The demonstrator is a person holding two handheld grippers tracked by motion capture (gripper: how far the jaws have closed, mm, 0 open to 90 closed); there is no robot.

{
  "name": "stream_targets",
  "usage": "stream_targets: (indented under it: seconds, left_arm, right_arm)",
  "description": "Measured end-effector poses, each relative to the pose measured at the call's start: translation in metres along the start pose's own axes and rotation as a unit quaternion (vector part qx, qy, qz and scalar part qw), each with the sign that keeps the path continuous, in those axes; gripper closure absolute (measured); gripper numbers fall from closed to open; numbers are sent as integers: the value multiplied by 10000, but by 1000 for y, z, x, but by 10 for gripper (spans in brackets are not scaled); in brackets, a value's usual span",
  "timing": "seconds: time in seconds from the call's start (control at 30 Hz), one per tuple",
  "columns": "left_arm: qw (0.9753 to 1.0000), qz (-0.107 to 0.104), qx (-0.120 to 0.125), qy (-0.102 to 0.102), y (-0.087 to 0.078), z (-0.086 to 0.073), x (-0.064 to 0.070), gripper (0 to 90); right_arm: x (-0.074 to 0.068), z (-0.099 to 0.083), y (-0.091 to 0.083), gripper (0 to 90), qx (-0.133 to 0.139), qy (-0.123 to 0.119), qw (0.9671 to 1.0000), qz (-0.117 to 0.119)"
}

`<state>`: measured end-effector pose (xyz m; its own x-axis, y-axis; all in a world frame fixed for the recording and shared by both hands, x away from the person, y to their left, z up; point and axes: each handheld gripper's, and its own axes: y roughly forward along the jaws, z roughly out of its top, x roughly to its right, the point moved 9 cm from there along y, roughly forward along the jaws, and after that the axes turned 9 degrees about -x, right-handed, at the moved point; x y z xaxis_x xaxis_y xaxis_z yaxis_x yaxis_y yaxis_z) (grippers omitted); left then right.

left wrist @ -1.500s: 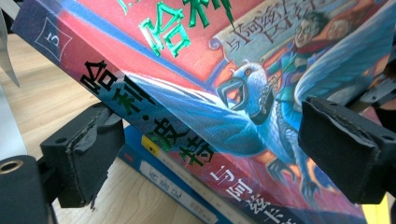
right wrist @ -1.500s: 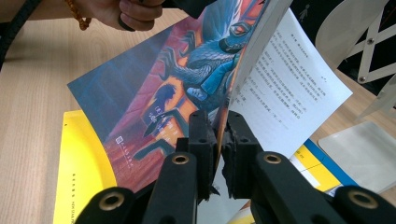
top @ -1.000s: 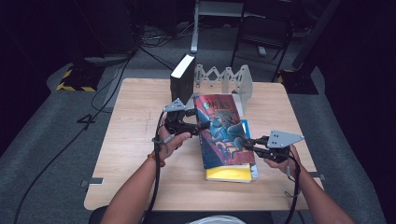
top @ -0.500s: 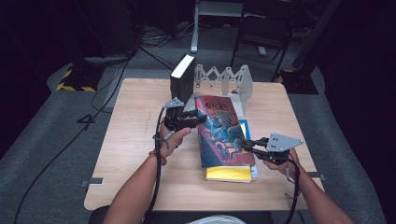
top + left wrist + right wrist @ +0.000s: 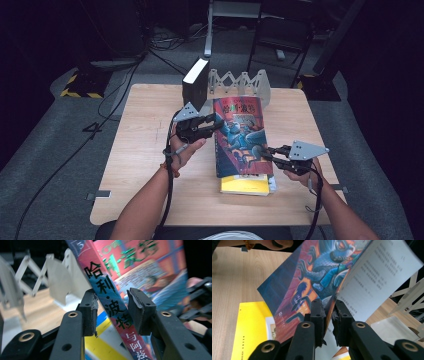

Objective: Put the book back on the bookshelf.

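Observation:
A red and blue illustrated book [image 5: 240, 135] is held tilted above a yellow book [image 5: 245, 185] that lies flat on the wooden table [image 5: 145, 170]. My left gripper [image 5: 215, 121] is at the book's left edge. In the left gripper view its pads close on the spine with Chinese lettering [image 5: 110, 307]. My right gripper [image 5: 265, 154] is at the book's right edge. In the right gripper view it is shut [image 5: 329, 317] on the front cover [image 5: 312, 277], while white printed pages [image 5: 377, 282] fan away from the cover. The yellow book [image 5: 249, 327] lies below.
A white zigzag book rack [image 5: 240, 82] stands at the table's far edge, with a dark book [image 5: 195, 85] upright at its left end. Bare tabletop spreads to the left and along the near edge. Dark floor, cables and stands surround the table.
The illustrated book's near end has risen, so more of the yellow book shows beneath it. The right gripper has shifted slightly left with the cover. The left gripper has stayed at the spine.

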<state>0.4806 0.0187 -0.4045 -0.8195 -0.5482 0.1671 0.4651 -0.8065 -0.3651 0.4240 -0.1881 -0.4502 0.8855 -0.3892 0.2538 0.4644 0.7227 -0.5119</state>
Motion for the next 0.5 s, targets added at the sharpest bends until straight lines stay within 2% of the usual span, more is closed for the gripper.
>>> stream_targets:
  seconds: [0.07,0.23,0.27,0.43,0.5]
  left_arm:
    - [10000,-14,54,78,-2,3,3,614]
    - [9985,-55,225,503,-14,11,21,648]
    - [9985,-55,225,503,-14,11,21,650]
    - [9963,-154,195,826,-25,6,35,663]
    - [9959,-182,185,866,-26,5,37,670]
  right_arm:
    - [1,-1,0,801,-20,-5,10000,-20]
    - [3,-5,4,806,-149,-14,9998,-94]
    - [3,-5,4,806,-149,-14,9998,-94]
    - [3,-10,6,819,-236,-107,9996,-145]
    - [2,-10,6,827,-244,-151,9995,-162]
